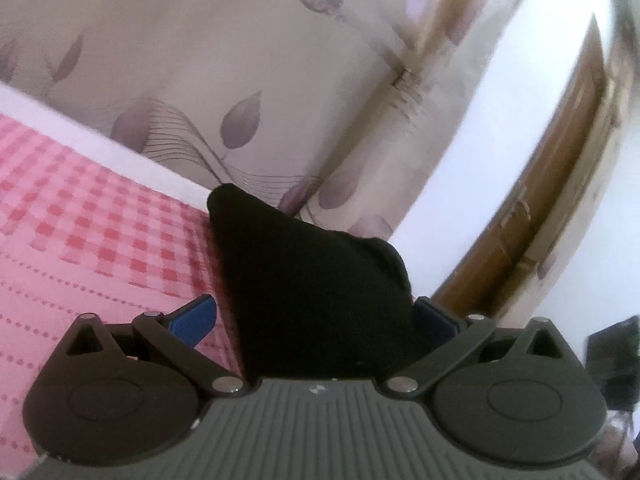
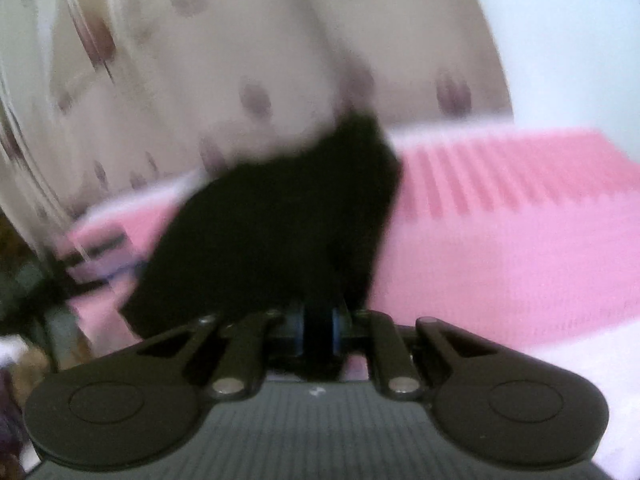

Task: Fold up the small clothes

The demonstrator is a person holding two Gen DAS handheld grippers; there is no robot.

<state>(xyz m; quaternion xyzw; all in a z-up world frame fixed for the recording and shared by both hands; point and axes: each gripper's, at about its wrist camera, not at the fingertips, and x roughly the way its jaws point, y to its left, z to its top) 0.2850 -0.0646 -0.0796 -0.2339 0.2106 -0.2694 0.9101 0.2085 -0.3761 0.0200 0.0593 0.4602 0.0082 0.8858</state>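
Observation:
A small black garment (image 1: 304, 264) rises in a peak over the pink checked bedsheet (image 1: 80, 220). My left gripper (image 1: 316, 318) is open, its blue pads (image 1: 196, 316) far apart with the cloth bunched between them. A strip of sheet shows between the left pad and the cloth. In the blurred right wrist view the same black garment (image 2: 280, 220) hangs up off the pink sheet (image 2: 500, 240). My right gripper (image 2: 317, 326) is shut on a fold of it, black cloth pinched between the two blue pads.
A pale curtain (image 1: 240, 60) with purple leaf prints hangs behind the bed's far edge. A brown wooden door (image 1: 560, 180) and white wall stand at the right. Dark clutter (image 2: 24, 288) lies beside the bed at the left of the right wrist view.

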